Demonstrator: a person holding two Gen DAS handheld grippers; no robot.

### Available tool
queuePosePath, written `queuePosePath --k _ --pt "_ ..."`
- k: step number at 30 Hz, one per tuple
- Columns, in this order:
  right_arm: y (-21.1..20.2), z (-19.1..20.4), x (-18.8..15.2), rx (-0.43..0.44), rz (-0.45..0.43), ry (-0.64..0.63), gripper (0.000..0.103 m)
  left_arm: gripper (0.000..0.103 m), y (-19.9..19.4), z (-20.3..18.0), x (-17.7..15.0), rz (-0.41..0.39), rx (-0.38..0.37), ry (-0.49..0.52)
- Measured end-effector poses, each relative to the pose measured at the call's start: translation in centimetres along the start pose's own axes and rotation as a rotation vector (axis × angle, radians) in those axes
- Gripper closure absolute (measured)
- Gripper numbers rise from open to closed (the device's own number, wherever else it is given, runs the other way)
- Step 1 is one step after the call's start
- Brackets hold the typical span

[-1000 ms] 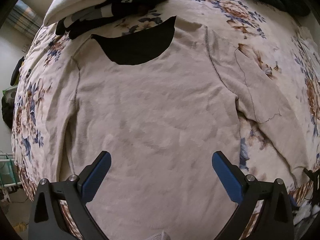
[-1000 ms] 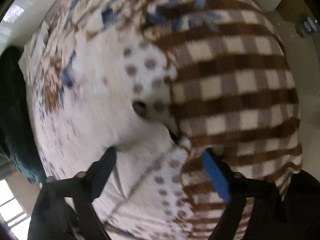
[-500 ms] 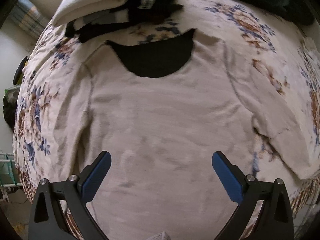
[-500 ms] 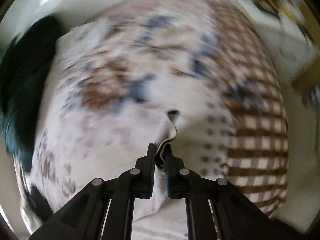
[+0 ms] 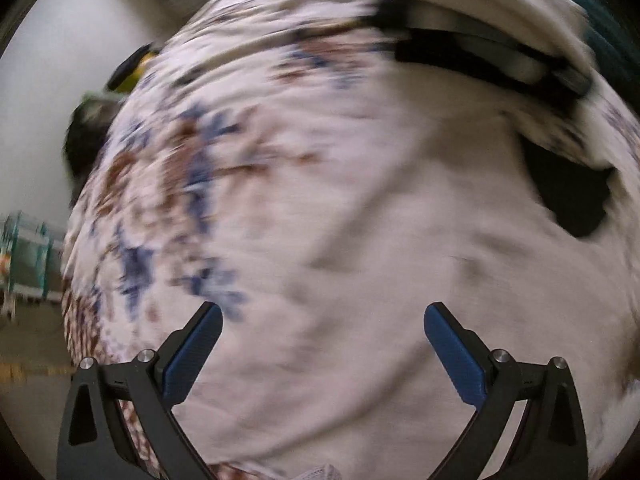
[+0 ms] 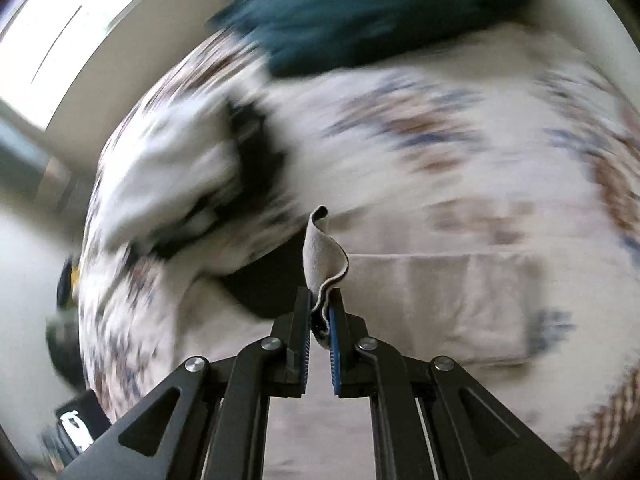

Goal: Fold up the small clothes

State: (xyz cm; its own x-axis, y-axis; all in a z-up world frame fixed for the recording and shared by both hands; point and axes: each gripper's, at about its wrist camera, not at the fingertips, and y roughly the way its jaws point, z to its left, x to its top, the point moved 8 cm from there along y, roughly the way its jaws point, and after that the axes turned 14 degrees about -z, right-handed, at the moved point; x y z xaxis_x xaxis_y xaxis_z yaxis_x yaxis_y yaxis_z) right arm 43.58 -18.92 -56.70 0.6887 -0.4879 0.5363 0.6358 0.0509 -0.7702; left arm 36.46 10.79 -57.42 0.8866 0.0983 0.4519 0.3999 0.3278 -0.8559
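A cream shirt (image 5: 380, 260) with a black neck opening (image 5: 568, 192) lies flat on a floral bedspread (image 5: 168, 184). My left gripper (image 5: 322, 328) is open and empty, hovering over the shirt's left part; the view is blurred by motion. My right gripper (image 6: 320, 300) is shut on a fold of the cream shirt's edge (image 6: 322, 248), which curls up above the fingertips. The rest of the shirt (image 6: 440, 300) spreads below and to the right in the right wrist view.
A pile of white and black clothes (image 5: 480, 32) lies at the bed's far end, also in the right wrist view (image 6: 192, 184). A dark teal garment (image 6: 360, 12) lies beyond. A brown checked blanket (image 6: 600, 420) is at the right. The bed's edge and floor (image 5: 32, 360) are at the left.
My right gripper, shut on the shirt's edge, has swung round with it over the shirt. My left gripper, still open, has swung left over the shirt's left side.
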Motion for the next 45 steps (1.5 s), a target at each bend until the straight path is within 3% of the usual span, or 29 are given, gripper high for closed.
queuePosePath --k 6,12,15,16,17,18,20,22,24,25,26,27,29,32,37,40,42,43,45 --pt "8.9 13.7 -10.1 0.046 0.162 -0.250 0.095 0.000 3.2 9.5 -1.4 0.063 0.100 -0.140" --pt "13.1 18.5 -15.4 0.032 0.206 -0.399 0.098 0.000 5.4 13.9 -2.7 0.087 0.127 -0.180" --pt "14.1 19.5 -16.9 0.041 0.305 -0.420 0.097 0.000 5.7 14.7 -2.9 0.091 0.123 -0.195" --pt "14.0 19.8 -17.5 0.074 0.351 -0.383 0.095 0.000 5.5 15.0 -3.0 0.087 0.119 -0.202" --pt "13.5 19.8 -17.8 0.115 0.394 -0.337 0.085 0.000 5.3 15.2 -3.1 0.082 0.114 -0.210" --pt "12.6 19.6 -17.7 0.151 0.420 -0.289 0.078 0.000 4.8 15.5 -3.3 0.073 0.101 -0.226" --pt "10.0 17.8 -16.3 0.181 0.399 -0.212 0.039 0.000 4.0 16.0 -3.8 0.064 0.080 -0.257" --pt "7.5 14.4 -14.7 0.114 0.346 -0.218 0.029 0.000 3.0 16.6 -5.1 0.071 0.059 -0.307" --pt "5.6 10.6 -13.3 0.005 0.302 -0.252 0.029 0.000 2.0 17.4 -6.9 0.088 0.039 -0.370" --pt "4.9 8.3 -12.9 -0.078 0.289 -0.276 0.022 0.000 1.4 18.0 -8.3 0.099 0.033 -0.409" --pt "4.3 6.4 -12.5 -0.142 0.277 -0.291 0.010 0.000 1.0 18.3 -9.3 0.107 0.031 -0.438" --pt "3.7 4.3 -12.1 -0.210 0.255 -0.304 0.005 0.000 0.6 18.6 -10.5 0.121 0.032 -0.470" --pt "3.1 1.3 -11.4 -0.291 0.230 -0.328 0.003 0.000 -0.1 19.1 -13.6 0.168 0.036 -0.555" --pt "3.0 -1.2 -11.2 -0.324 0.244 -0.331 0.003 0.000 -0.9 19.6 -18.2 0.242 0.054 -0.678" --pt "2.5 -1.9 -11.0 -0.276 0.285 -0.351 0.003 0.000 -2.0 19.4 -23.7 0.305 0.035 -0.910" --pt "1.9 -0.9 -12.2 -0.227 0.304 -0.400 0.003 0.000 -0.9 18.8 -26.7 0.340 -0.058 -1.183" --pt "1.3 -0.1 -13.1 -0.209 0.322 -0.428 0.003 0.004 1.1 18.4 -27.9 0.336 -0.160 -1.363" --pt "1.2 0.1 -13.8 -0.193 0.340 -0.437 0.003 0.011 1.8 18.8 -28.3 0.320 -0.166 -1.422" --pt "0.8 0.3 -15.3 -0.159 0.384 -0.450 0.003 0.015 2.7 20.3 -28.6 0.250 -0.148 -1.525"
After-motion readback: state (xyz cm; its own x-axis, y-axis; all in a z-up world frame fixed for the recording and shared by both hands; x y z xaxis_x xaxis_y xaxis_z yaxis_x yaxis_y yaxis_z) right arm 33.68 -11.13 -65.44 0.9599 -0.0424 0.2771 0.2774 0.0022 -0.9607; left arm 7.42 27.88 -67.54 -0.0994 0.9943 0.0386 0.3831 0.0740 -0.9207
